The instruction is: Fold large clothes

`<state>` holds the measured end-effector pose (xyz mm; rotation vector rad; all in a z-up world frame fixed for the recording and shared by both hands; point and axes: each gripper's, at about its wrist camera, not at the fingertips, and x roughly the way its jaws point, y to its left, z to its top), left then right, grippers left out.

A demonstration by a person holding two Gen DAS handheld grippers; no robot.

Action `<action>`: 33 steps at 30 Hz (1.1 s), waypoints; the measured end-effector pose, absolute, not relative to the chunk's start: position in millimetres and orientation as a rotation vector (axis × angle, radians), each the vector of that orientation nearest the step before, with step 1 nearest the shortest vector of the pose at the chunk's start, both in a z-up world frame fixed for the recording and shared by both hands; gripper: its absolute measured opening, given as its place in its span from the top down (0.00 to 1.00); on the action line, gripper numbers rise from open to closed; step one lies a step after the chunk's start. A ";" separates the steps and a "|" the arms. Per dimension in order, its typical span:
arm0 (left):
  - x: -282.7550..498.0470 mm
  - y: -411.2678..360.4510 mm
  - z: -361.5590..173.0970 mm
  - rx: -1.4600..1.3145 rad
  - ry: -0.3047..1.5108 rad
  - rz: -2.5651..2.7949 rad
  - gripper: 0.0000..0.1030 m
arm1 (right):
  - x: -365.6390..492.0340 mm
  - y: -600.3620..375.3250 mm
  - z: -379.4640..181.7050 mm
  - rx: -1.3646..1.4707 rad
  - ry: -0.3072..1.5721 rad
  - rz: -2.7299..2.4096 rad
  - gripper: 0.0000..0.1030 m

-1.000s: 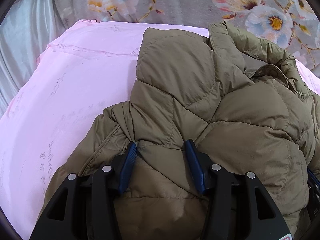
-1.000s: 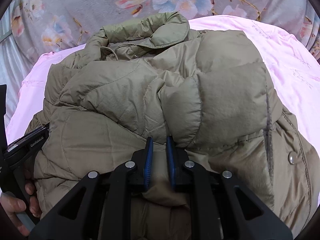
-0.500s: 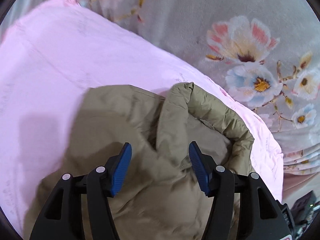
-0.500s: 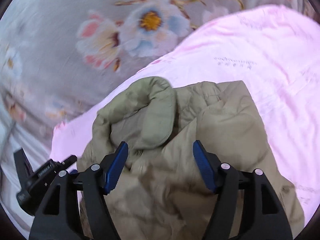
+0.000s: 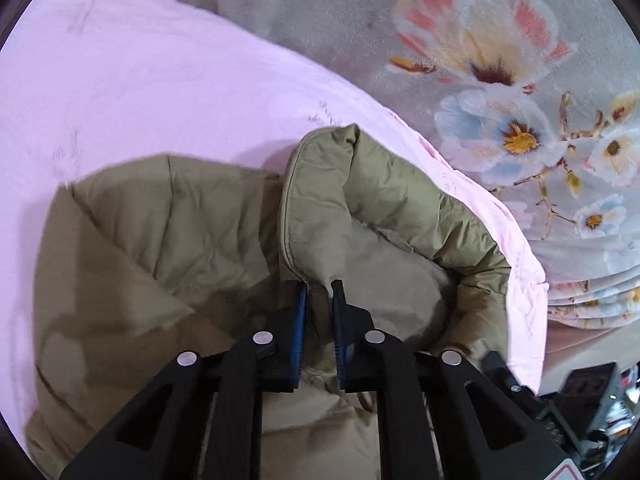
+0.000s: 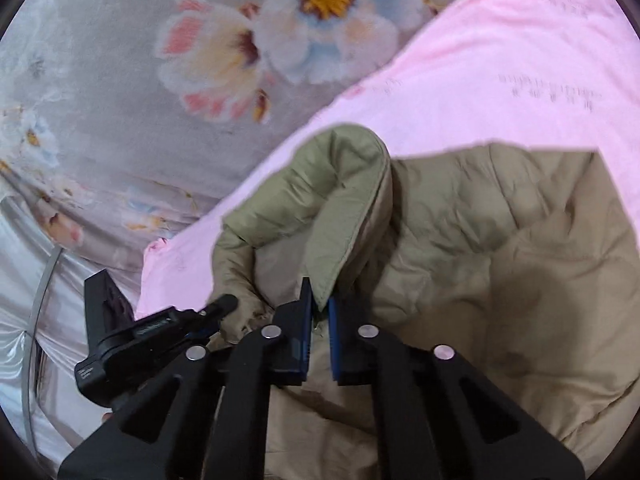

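Olive-khaki puffer jacket [image 5: 168, 240] lies on a pink quilt [image 5: 140, 92] on the bed. Quilted, matte, wrinkled; stand-up collar [image 5: 360, 200] curls up toward the quilt's far edge, next to the grey floral blanket [image 5: 500, 60]. Collar lining looks paler than the shell.

Hard to make out: the jacket's lower half is cut off behind the gripper bodies in both views, so sleeves and hem are not visible. Fabric near the lens is motion-blurred. Dark clutter at the lower right of the left wrist view is too small to identify. Faint print on the quilt is unreadable.

Left gripper [image 5: 319, 292]: jaws have just been closing, now narrow, blue pads pinching a fold at the base of the collar's left edge. Fabric is between the pads.

Right gripper [image 6: 319, 300]: jaws also just closed down, narrow gap, pads clamped on the tip of the collar's other edge [image 6: 332, 216].

In the right wrist view the left gripper [image 6: 224, 304] shows at lower left, tip against the collar fabric; its pads are not visible from there. Silvery sheet [image 6: 24, 280] lies past the quilt edge on that side.
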<state>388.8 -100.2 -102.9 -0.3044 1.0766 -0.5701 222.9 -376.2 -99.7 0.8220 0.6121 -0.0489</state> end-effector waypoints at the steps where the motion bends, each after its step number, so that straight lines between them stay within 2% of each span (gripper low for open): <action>1: 390.2 -98.4 -100.0 -0.302 1.066 -0.561 0.94 | 218.6 -375.5 -95.3 0.796 0.598 -0.064 0.97; 3: 396.1 -96.1 -100.6 -0.295 1.057 -0.523 0.95 | 216.5 -374.8 -99.7 0.737 0.619 -0.120 0.97; 7: 401.9 -93.5 -128.0 -0.237 1.090 -0.463 0.93 | 227.5 -374.0 -146.6 0.648 0.805 -0.218 0.98; 9: 400.7 -92.7 -138.3 -0.221 1.084 -0.454 0.86 | 230.2 -370.9 -148.3 0.623 0.819 -0.228 0.99; 15: 373.6 -67.0 -110.7 -0.195 1.023 -0.422 0.82 | 202.2 -361.6 -122.8 0.593 0.789 -0.271 0.90; 18: 353.7 -48.7 -89.0 -0.172 0.933 -0.378 0.82 | 184.7 -355.6 -98.7 0.537 0.705 -0.286 0.89; 21: 351.0 -59.8 -81.9 -0.137 0.908 -0.370 0.82 | 206.8 -345.7 -102.7 0.468 0.742 -0.266 0.90; 25: 359.8 -103.9 -117.9 0.004 0.968 -0.334 0.82 | 237.7 -336.1 -135.1 0.450 0.846 -0.255 0.90; 26: 360.1 -106.0 -127.5 0.027 0.973 -0.319 0.80 | 239.2 -334.2 -142.3 0.441 0.862 -0.261 0.91; 33: 358.8 -113.6 -142.5 0.073 0.920 -0.293 0.77 | 235.5 -341.3 -156.6 0.491 0.835 -0.236 0.92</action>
